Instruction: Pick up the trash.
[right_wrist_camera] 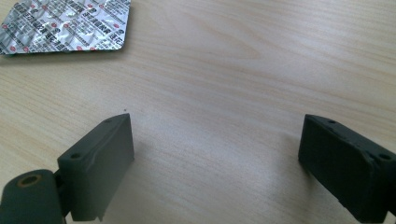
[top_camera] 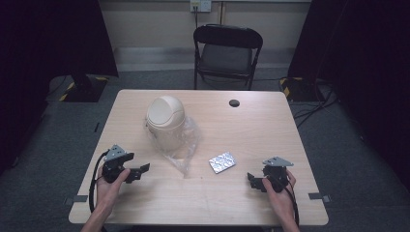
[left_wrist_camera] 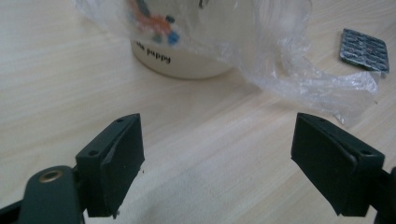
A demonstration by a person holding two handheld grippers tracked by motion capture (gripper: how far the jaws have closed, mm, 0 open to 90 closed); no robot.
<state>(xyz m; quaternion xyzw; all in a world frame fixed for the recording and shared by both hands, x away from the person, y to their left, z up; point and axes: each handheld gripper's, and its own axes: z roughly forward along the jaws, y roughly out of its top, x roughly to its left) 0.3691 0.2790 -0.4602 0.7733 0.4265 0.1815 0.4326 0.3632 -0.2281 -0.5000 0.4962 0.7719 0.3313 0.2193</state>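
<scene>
A small cream bin [top_camera: 166,122] with a domed swing lid stands on the table's left-middle, sitting in a clear plastic bag [top_camera: 186,147] that spreads toward me. Its base [left_wrist_camera: 180,63] and the crumpled bag [left_wrist_camera: 308,79] appear ahead of my left gripper [left_wrist_camera: 217,158], which is open with nothing between its jaws. A silver blister pack [top_camera: 222,162] lies flat right of the bag; it also shows as blister pack [right_wrist_camera: 65,25] at the upper left of the right gripper view. My right gripper [right_wrist_camera: 215,163] is open over bare wood. Left gripper [top_camera: 138,171] and right gripper [top_camera: 254,180] rest near the front edge.
The light wooden table [top_camera: 251,130] has a black cable grommet [top_camera: 234,103] near its far edge. A black folding chair [top_camera: 226,53] stands behind the table. Dark curtains hang at both sides, and cables lie on the floor at right.
</scene>
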